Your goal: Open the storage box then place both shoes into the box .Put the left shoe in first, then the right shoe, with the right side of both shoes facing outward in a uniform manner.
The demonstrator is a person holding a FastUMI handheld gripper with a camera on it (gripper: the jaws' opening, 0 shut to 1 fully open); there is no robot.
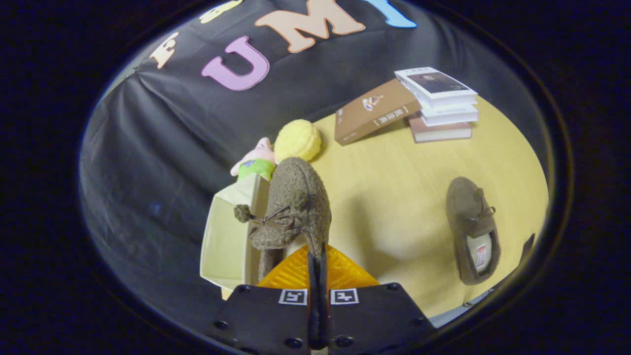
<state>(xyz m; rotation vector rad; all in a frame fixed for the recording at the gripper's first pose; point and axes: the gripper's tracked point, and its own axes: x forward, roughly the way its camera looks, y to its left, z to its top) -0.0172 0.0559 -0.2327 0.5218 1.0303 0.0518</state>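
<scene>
Just ahead of the tongs (317, 256), a fuzzy brown slipper (292, 209) hangs pinched at its collar edge, toe pointing away and sole turned sideways; the two fingers are pressed together on that thin rim of fabric. It hovers beside the open storage box (227, 241), a pale, smooth-walled box with its mouth facing up and its interior bare as far as can be seen.

By my reading, the opening step is done and the first shoe is on its way in but not yet set down. Whether this is the left shoe I cannot tell from this angle. The second slipper (474, 231) lies flat on the table (394, 197), well apart from the box, sole down, so its placing is wholly left to do.

Both slippers are a nubby, woolly knit, soft and floppy, with a thin bow at the vamp; the held one also shows a small pompom.

Beyond the box sit a plush toy (256, 160) and a knobbly yellow ball (297, 140). Farther off, a brown book (374, 112) leans against a stack of books (441, 106). The table is a smooth, light wood surface.
</scene>
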